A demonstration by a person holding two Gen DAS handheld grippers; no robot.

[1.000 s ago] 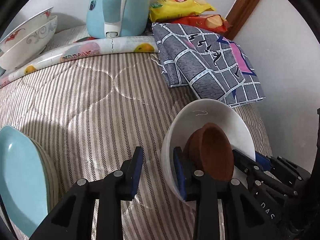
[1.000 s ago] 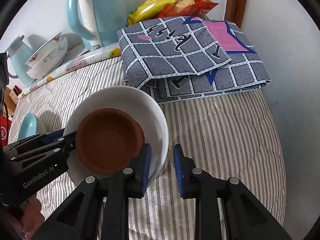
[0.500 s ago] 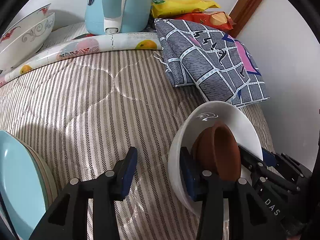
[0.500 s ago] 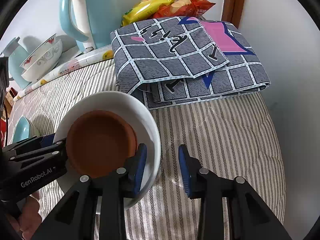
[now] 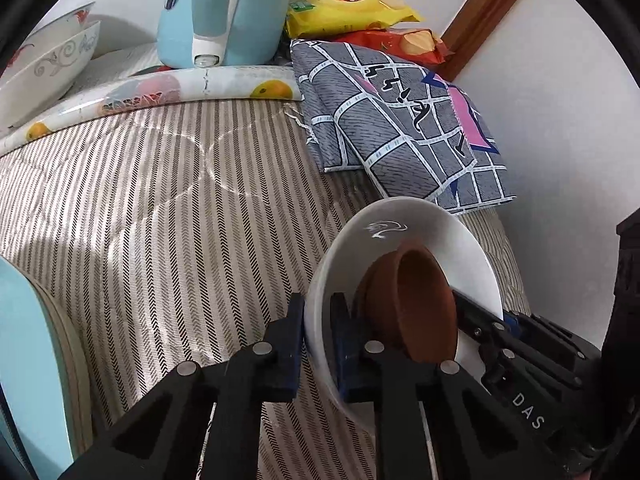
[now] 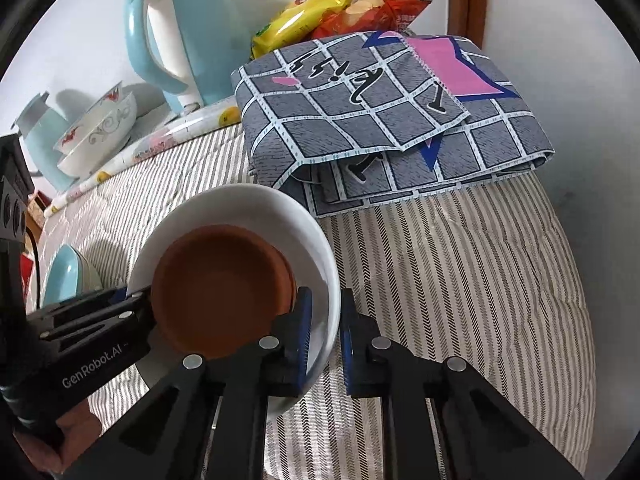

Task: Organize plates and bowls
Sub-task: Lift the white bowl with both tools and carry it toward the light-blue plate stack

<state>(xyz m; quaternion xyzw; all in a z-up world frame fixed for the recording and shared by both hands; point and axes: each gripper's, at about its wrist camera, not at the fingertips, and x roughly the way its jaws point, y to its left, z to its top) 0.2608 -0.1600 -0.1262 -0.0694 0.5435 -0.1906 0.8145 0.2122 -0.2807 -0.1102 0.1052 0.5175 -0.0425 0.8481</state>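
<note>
Closed in since half a second ago with the left gripper (image 5: 316,344), jaws formerly wide and now pinching the near-left rim of the white bowl (image 5: 404,216); drawn tighter likewise with the right gripper (image 6: 325,332), clamped across the opposite rim, one finger inside and one outside. Carries the brown bowl (image 6: 220,284) nested inside the white bowl, so held from two sides, by judgement, to keep the pair level and to stop the inner one from sliding. Sits toward the right side of the striped quilt (image 5: 160,220), just in front of the folded checked cloth (image 6: 380,120); cannot tell for sure whether resting on the quilt or lifted a little, because of the steep fisheye angle. Looks like the start of a carry toward a stack: blue plates (image 5: 24,360) at near left, patterned bowls (image 6: 100,132) at far left beside the blue kettle (image 6: 168,40). Needs slow and equal movement of both hands, otherwise a risk of tilting and losing the brown bowl.
</note>
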